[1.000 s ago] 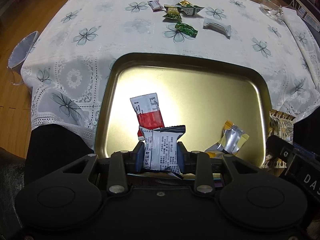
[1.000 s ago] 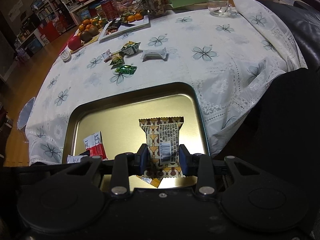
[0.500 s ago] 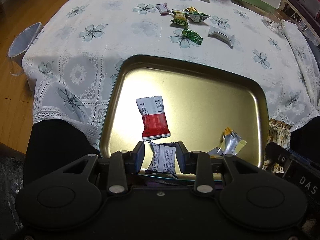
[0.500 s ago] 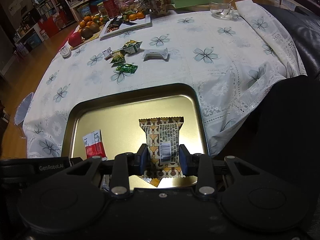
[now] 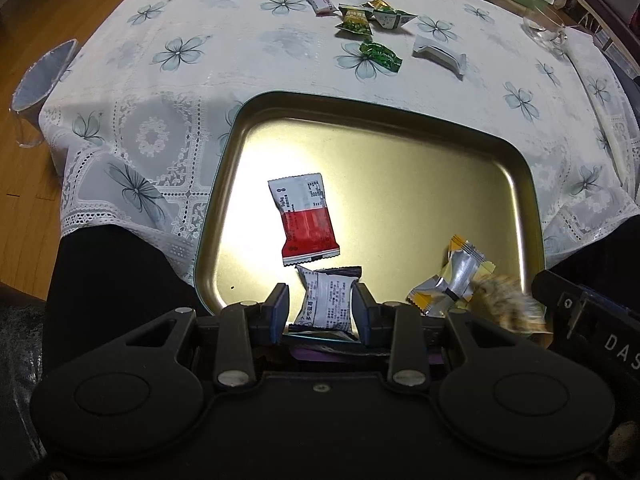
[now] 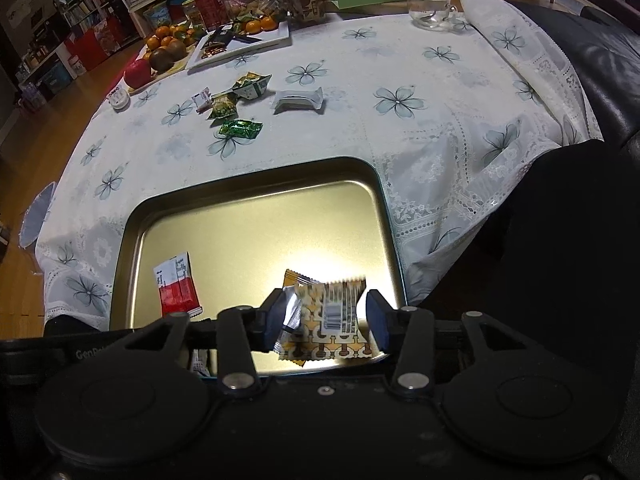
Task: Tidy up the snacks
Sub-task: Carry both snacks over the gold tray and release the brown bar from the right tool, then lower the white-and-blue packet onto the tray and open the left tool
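A gold metal tray [image 5: 400, 128] sits at the near table edge; it also shows in the right wrist view [image 6: 256, 208]. In it lie a red-and-white packet [image 5: 306, 218], a white-and-dark packet [image 5: 328, 300] and a silver-and-yellow candy [image 5: 452, 280]. My left gripper [image 5: 321, 308] is open, its jaws apart on either side of the white-and-dark packet lying on the tray. My right gripper [image 6: 323, 318] is open; a brown patterned packet [image 6: 332, 320], blurred, is loose between its jaws over the tray, by a silver candy [image 6: 290, 312].
Several loose snacks lie on the flowered tablecloth beyond the tray: a green candy [image 5: 380, 54], a white packet [image 5: 438, 54] and a small cluster [image 5: 360, 16]. Fruit and a white plate [image 6: 240, 42] stand at the back, a glass cup [image 6: 430, 10] far right.
Both grippers have opened. The left one let the white-and-dark packet down onto the tray. The right one has just released the brown patterned packet, which is dropping.
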### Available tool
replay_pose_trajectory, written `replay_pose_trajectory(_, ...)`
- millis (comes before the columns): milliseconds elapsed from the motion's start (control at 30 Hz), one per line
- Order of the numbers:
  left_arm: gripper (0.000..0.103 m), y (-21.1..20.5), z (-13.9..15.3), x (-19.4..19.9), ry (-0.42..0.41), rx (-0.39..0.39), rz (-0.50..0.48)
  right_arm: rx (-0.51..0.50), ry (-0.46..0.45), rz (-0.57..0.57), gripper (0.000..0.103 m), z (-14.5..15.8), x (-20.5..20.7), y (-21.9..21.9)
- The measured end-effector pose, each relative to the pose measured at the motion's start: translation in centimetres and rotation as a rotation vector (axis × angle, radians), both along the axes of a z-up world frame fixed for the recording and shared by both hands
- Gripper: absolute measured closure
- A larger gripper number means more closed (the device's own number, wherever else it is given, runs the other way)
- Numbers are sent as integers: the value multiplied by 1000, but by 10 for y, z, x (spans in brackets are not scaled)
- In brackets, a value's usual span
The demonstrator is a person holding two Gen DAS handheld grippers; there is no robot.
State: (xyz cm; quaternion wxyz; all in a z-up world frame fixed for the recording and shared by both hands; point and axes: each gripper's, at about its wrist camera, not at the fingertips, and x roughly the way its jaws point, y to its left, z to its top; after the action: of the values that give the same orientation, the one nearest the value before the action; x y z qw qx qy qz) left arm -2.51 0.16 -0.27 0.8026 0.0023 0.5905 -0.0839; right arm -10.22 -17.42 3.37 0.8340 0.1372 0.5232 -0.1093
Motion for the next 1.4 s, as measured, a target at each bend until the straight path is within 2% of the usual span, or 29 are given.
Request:
replay_pose_trajectory(867, 59, -2, -2, -3, 2, 45, -7, 15, 38, 59, 54, -6, 0, 8)
replay_pose_trajectory(1400, 59, -2, -7, 7, 14, 76, 12, 50, 75, 81, 53, -18, 12, 10)
